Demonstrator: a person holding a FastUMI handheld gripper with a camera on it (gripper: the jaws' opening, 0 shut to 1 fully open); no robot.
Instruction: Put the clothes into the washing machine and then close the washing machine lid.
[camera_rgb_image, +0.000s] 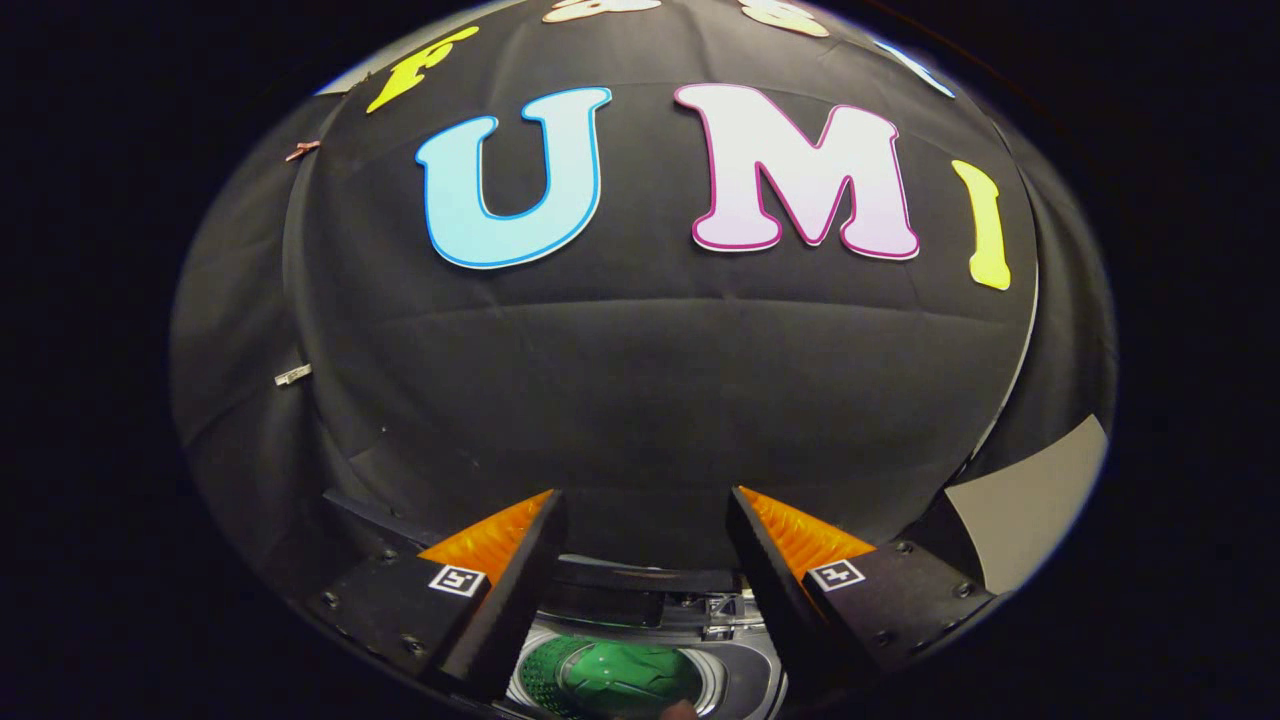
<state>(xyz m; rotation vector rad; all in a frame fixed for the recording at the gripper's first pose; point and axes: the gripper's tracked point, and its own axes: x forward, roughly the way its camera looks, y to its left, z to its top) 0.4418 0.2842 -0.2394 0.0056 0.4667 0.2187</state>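
Tongs right up close, fingers spread wide, nothing between them, pointing at the black cloth wall beyond. Below and between the fingers sits the washing machine, seen from above, light grey top, its round opening showing a glossy green lid or drum, hard to tell which. A pale panel shows far right.

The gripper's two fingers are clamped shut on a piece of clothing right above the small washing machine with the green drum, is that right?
Not quite. In the gripper view the gripper is open: its two fingers stand well apart with nothing between them, no clothing gripped. The rest holds: they hang right above the small washing machine, whose green drum shows in the gap between them.
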